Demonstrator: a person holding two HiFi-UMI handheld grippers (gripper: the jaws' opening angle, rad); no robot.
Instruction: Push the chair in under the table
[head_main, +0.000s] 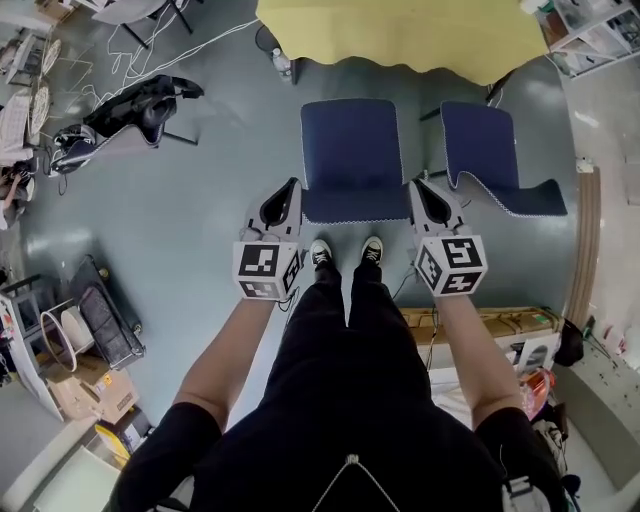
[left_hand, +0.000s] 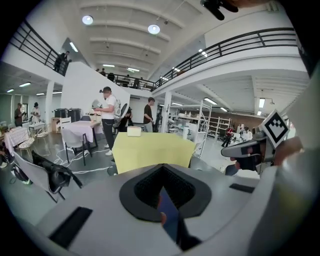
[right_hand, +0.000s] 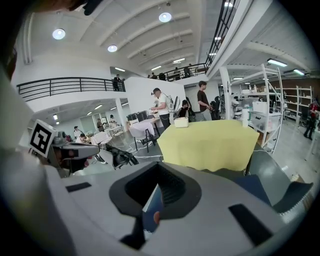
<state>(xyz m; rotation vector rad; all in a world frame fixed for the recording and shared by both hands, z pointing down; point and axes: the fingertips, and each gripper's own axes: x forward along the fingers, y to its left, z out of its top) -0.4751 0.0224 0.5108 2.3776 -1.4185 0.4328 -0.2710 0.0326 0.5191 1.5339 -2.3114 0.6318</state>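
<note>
Head view:
- 1 dark blue padded chair (head_main: 350, 150), pulled out just short of the table with the yellow cloth (head_main: 400, 35), backrest towards you.
- Your left gripper (head_main: 290, 190) lies just beside the backrest's left edge and your right gripper (head_main: 418, 188) just beside its right edge.
- 1 second dark blue chair (head_main: 485, 150) stands to the right.

Left gripper view:
- Jaws drawn together. Only a thin blue strip shows in the slit.
- The yellow table (left_hand: 150, 152) lies straight ahead.

Right gripper view:
- Jaws likewise closed narrow, with 1 blue sliver in the slit.
- The yellow table (right_hand: 210, 142) is ahead.
</note>
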